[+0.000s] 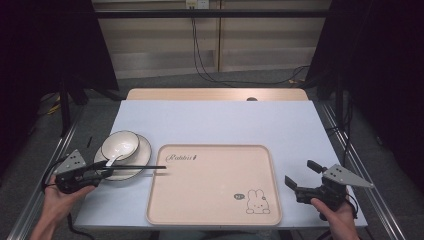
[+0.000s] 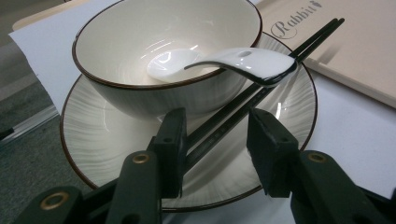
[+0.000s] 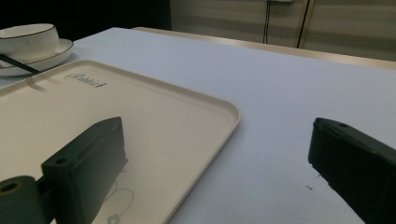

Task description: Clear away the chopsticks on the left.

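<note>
Chopsticks (image 2: 243, 105) between left claw (image 2: 217, 151) jaws, over plate (image 2: 98, 140)

High view looks down; both gripper views, low and close, share the tray (image 1: 215, 200).

left claw (image 2: 215, 140): jaws partly closed, gap on one side
right claw (image 1: 300, 176): jaws wide apart, held level

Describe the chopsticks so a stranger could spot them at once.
Left of the beige tray sits a white plate carrying a bowl. The chopsticks lie across that plate, tips reaching the tray, between the left tongs. They are the only thin black sticks there.
</note>
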The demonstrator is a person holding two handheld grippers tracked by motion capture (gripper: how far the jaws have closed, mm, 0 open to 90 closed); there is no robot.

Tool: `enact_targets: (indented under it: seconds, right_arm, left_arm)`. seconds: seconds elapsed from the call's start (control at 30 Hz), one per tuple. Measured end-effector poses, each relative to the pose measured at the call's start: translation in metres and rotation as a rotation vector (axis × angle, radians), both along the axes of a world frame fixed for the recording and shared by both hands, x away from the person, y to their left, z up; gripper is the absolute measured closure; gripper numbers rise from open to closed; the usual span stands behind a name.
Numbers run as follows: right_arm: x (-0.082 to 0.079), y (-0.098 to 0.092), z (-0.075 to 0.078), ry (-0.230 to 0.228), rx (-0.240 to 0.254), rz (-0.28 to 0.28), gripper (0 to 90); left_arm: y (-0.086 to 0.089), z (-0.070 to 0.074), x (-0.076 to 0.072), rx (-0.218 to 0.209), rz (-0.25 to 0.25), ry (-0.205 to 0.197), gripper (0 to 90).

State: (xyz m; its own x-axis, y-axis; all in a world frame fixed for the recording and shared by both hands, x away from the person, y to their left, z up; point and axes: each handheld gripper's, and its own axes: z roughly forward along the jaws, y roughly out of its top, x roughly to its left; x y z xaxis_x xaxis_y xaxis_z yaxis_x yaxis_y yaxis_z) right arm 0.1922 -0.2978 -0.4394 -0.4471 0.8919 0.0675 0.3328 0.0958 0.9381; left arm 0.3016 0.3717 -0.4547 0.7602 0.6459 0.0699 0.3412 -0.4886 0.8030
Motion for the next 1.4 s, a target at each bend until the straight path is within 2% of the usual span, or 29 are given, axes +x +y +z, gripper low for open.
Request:
enact_targets:
  seconds: [0.07, 0.17, 0.33, 0.4, 0.5, 0.53, 0.57, 0.6, 0.63, 0.67, 0.7, 0.73, 0.8, 0.9, 1.07, 1.13, 1.27, 1.3, 1.33, 1.4]
  right_arm:
    - [0.000, 0.000, 0.000, 0.000, -0.001, 0.000, 3.7]
    - [0.000, 0.000, 0.000, 0.000, -0.001, 0.000, 3.8]
    - [0.000, 0.000, 0.000, 0.001, 0.000, 0.000, 3.9]
    - [0.000, 0.000, 0.000, 0.001, -0.001, 0.002, 3.8]
    - [0.000, 0.000, 0.000, 0.001, 0.001, 0.005, 3.9]
    - [0.000, 0.000, 0.000, -0.001, 0.000, 0.004, 3.8]
    - [0.000, 0.000, 0.000, -0.001, 0.000, 0.004, 3.8]
    - [0.001, 0.000, 0.000, 0.002, -0.001, 0.005, 3.8]
    - [0.001, 0.001, 0.000, 0.005, 0.000, 0.002, 3.8]
    - [0.001, 0.001, 0.000, 0.003, 0.001, 0.002, 3.9]
    - [0.001, 0.001, 0.000, 0.003, 0.001, 0.002, 3.9]
    - [0.001, 0.001, 0.000, 0.003, 0.000, 0.001, 3.8]
    - [0.001, 0.001, 0.000, 0.005, 0.000, 0.001, 3.8]
    - [0.001, 0.001, 0.000, 0.005, -0.003, 0.002, 3.9]
    - [0.001, 0.001, 0.000, 0.002, -0.003, 0.005, 3.9]
    - [0.001, 0.001, 0.000, 0.004, 0.000, 0.002, 3.9]
    - [0.001, 0.001, 0.000, 0.003, 0.000, 0.006, 3.9]
    - [0.001, 0.001, 0.000, 0.002, 0.002, 0.007, 3.9]
    - [0.000, 0.001, 0.000, -0.001, 0.001, 0.006, 3.9]
    - [0.001, 0.001, 0.001, -0.001, 0.004, 0.003, 3.9]
  left_arm:
    - [-0.002, -0.001, 0.000, 0.025, -0.008, 0.011, 63.0]
    - [-0.003, 0.000, -0.001, 0.023, -0.017, 0.017, 65.0]
    - [-0.007, 0.000, 0.000, 0.053, -0.039, 0.021, 66.4]
    - [-0.010, 0.000, 0.001, 0.072, -0.056, 0.039, 67.1]
    - [-0.013, 0.000, 0.002, 0.082, -0.069, 0.041, 68.3]
    - [-0.014, 0.000, 0.003, 0.074, -0.085, 0.052, 69.8]
    - [-0.015, 0.001, 0.004, 0.085, -0.090, 0.053, 69.8]
    - [-0.018, 0.002, 0.006, 0.096, -0.122, 0.071, 73.2]
    - [-0.018, 0.002, 0.006, 0.096, -0.122, 0.071, 75.2]
    - [-0.021, 0.003, 0.008, 0.120, -0.142, 0.090, 76.8]
    - [-0.021, 0.003, 0.008, 0.120, -0.142, 0.090, 78.5]
    - [-0.022, 0.004, 0.009, 0.122, -0.149, 0.108, 79.7]
    - [-0.023, 0.003, 0.010, 0.110, -0.160, 0.108, 83.0]
    - [-0.024, 0.005, 0.011, 0.106, -0.173, 0.135, 85.6]
    - [-0.024, 0.009, 0.010, 0.111, -0.155, 0.160, 85.9]
    - [-0.023, 0.011, 0.008, 0.086, -0.156, 0.169, 85.9]
    - [-0.023, 0.013, 0.004, 0.066, -0.153, 0.168, 85.9]
    - [-0.023, 0.015, 0.002, 0.058, -0.143, 0.183, 86.0]
    - [-0.023, 0.015, 0.002, 0.048, -0.136, 0.170, 85.9]
    - [-0.022, 0.018, 0.000, 0.031, -0.126, 0.173, 86.0]
